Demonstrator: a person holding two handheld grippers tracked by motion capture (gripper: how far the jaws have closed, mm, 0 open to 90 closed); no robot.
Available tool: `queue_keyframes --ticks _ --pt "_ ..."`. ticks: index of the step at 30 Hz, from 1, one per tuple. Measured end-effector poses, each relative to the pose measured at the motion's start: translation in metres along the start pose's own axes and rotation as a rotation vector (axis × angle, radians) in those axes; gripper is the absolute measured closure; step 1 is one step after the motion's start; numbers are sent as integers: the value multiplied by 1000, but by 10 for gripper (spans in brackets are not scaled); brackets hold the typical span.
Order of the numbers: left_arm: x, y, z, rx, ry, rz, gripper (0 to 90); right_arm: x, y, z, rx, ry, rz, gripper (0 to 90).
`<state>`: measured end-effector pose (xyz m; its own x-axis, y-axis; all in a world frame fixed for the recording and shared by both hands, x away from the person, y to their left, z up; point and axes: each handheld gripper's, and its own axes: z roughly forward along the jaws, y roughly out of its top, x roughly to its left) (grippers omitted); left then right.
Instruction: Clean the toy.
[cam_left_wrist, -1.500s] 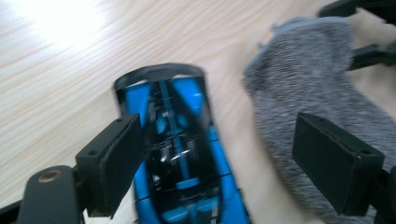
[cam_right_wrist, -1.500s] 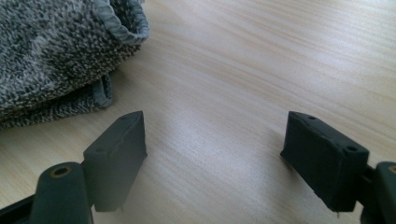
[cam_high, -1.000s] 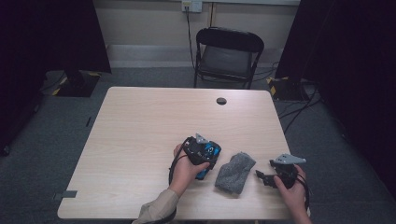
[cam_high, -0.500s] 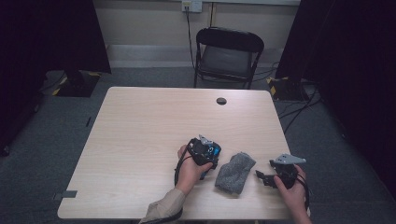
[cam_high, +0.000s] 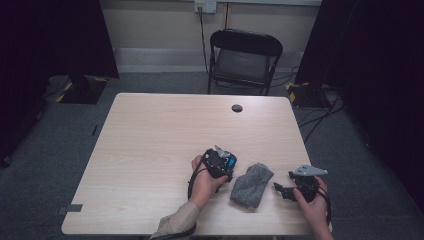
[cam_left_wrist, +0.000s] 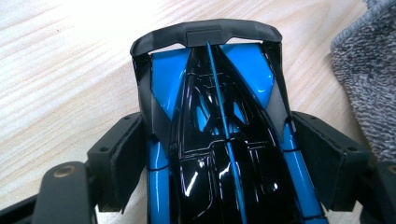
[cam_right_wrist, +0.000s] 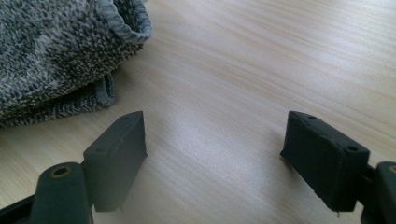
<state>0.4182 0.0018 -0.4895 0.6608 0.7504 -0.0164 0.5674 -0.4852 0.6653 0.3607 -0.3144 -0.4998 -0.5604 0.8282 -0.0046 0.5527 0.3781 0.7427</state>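
Observation:
A blue and black toy car (cam_left_wrist: 219, 140) sits on the table between the jaws of my left gripper (cam_left_wrist: 217, 158). The jaws have just been closing, and the pads (cam_left_wrist: 126, 158) now lie against the car's sides. From above, the left gripper (cam_high: 220, 162) and the blue car (cam_high: 230, 161) are near the table's front middle. A folded grey cloth (cam_high: 251, 185) lies just to their right. My right gripper (cam_high: 281, 190) rests further right, pointing at the cloth. Its jaws stand open with nothing between them (cam_right_wrist: 215, 154), and the cloth (cam_right_wrist: 56, 56) lies ahead at upper left.
The light wooden table (cam_high: 165, 140) has a round black cable cap (cam_high: 237, 108) near its far edge. A black folding chair (cam_high: 243, 57) stands behind the table. Dark curtains hang on both sides, and cables run over the floor at the right.
The left hand has edged slightly to the right, toward the cloth, with its gripper around the car. The right hand has not moved.

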Motion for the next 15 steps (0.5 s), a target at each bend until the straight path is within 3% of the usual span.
queue_keyframes --ticks 5,12,15 --pt "-1 0 0 -7 7 -4 237 0 0 0 0 1 1 205" --pt "3 -2 -3 0 -21 26 245 0 0 0 0 1 1 205" --pt "3 -3 -4 -2 -26 20 247 0 0 0 0 1 1 205"
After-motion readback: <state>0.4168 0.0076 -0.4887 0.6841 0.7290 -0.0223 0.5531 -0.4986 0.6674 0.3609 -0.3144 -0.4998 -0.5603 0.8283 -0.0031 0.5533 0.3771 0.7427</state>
